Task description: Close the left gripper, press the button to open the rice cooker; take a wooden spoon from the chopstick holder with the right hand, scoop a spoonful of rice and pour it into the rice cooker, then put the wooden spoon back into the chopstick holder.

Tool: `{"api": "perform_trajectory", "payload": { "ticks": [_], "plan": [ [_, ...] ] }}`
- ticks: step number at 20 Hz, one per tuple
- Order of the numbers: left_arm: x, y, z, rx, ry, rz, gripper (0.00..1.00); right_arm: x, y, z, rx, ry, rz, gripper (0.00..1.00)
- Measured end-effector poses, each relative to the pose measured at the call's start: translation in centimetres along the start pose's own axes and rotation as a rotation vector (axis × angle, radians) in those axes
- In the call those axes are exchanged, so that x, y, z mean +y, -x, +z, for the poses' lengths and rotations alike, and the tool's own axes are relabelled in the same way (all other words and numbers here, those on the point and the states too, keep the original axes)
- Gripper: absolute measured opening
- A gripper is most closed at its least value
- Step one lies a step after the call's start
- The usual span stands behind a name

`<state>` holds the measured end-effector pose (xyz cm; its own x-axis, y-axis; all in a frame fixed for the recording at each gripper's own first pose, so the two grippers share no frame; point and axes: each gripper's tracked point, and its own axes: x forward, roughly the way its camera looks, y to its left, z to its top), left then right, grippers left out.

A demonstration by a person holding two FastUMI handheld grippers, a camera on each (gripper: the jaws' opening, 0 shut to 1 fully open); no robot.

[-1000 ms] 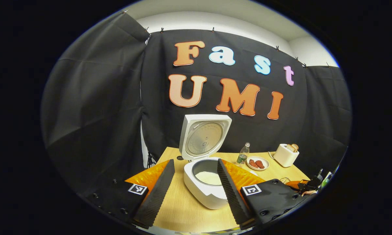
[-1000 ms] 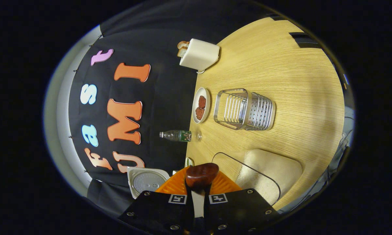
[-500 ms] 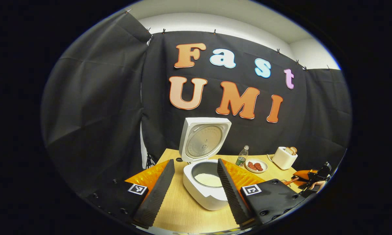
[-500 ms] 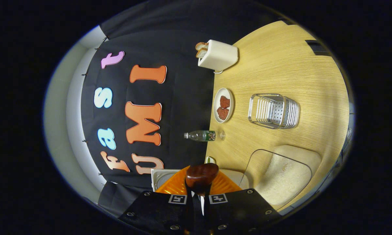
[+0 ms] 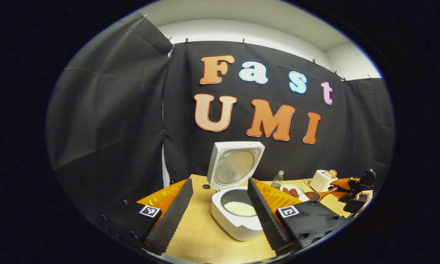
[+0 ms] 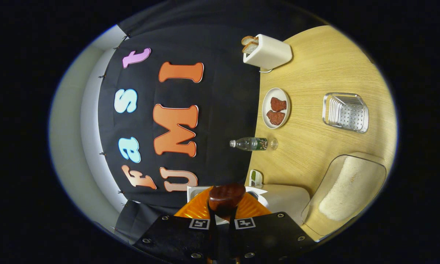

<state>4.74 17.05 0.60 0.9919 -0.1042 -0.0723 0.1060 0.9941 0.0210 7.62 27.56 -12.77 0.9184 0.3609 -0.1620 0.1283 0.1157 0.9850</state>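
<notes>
The white rice cooker [image 5: 238,223] stands open on the wooden table [image 5: 201,238], lid [image 5: 236,167] upright, with white rice in its pot. My left gripper [image 5: 218,216] is open, its fingers framing the cooker from the near side without touching it. My right gripper [image 6: 222,216] is shut on the wooden spoon [image 6: 226,196], whose dark bowl sticks out past the fingertips. The right gripper view is rolled sideways. The cooker [image 6: 284,198] lies just beyond the spoon. The metal chopstick holder [image 6: 346,112] stands far off. In the left gripper view the right gripper [image 5: 355,187] holds the spoon [image 5: 317,195] at the far right.
A clear container of rice [image 6: 348,190] sits beside the cooker. A plate of meat [image 6: 276,108], a water bottle [image 6: 251,143] and a white toaster with bread [image 6: 267,51] line the back edge of the table by the black cloth.
My right gripper has carried the spoon away from the chopstick holder and rice container, toward the cooker. The left gripper has drawn back a little and stays open.
</notes>
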Motion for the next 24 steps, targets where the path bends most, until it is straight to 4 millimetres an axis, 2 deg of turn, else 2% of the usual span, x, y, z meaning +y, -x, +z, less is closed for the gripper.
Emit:
{"api": "perform_trajectory", "payload": {
  "ticks": [8,13,19,24],
  "plan": [
    [2.0,0.2,1.0,-0.026,0.014,0.038,1.0,5.0,-5.5,-3.0,0.037,0.049,0.035,0.11],
    [3.0,0.3,0.9,-0.027,0.015,0.054,1.0,6.9,-8.3,-4.5,0.012,0.178,0.036,0.1],
    [4.0,0.3,0.9,-0.029,0.01,0.067,1.0,8.4,-10.6,-6.0,-0.024,0.358,0.031,0.1],
    [4.5,0.1,0.5,-0.018,0.014,0.07,1.0,9.6,-11.6,-7.1,-0.045,0.452,0.053,0.1]
  ]
}}
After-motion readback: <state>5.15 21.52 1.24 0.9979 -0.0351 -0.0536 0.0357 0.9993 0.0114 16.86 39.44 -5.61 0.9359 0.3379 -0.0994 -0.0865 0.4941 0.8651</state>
